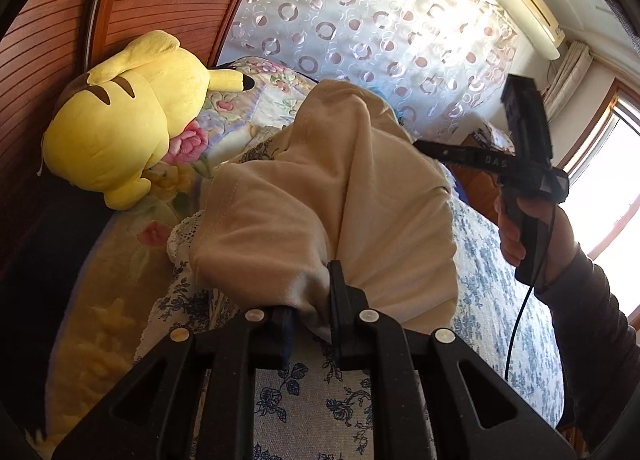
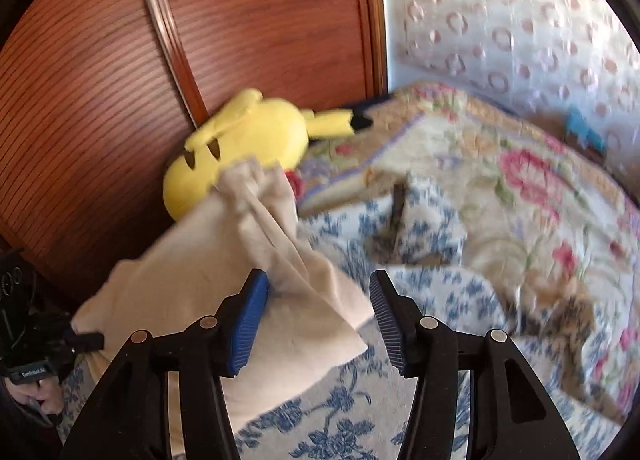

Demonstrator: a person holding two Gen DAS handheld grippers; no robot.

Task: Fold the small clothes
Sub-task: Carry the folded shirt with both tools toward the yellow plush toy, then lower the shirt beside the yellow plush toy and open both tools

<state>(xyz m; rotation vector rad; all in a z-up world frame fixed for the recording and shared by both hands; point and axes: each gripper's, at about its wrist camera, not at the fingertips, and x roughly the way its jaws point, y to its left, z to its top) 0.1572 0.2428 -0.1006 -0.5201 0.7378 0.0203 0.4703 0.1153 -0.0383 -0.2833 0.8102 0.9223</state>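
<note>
Pinching a bunched cream garment [image 1: 320, 196], left tool [image 1: 312, 300] is clamped tight; right tool [image 2: 318, 316] spread, cloth lying loose between its pads over the bed [image 2: 460, 300].

cloth [image 1: 320, 180]: plain cream | bed sheet [image 2: 332, 416]: white with blue flowers | blanket [image 2: 520, 188]: pale with pink flowers | soft toy [image 1: 120, 128]: yellow, brown stripes | curtain [image 1: 360, 20]: white with rings | tongs pads [image 2: 250, 324]: blue

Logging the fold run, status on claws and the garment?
Left claw shut on cream garment, bunched up. Right claw open, cloth corner between pads, not pinched. Yellow plush toy behind, not blocking.
</note>
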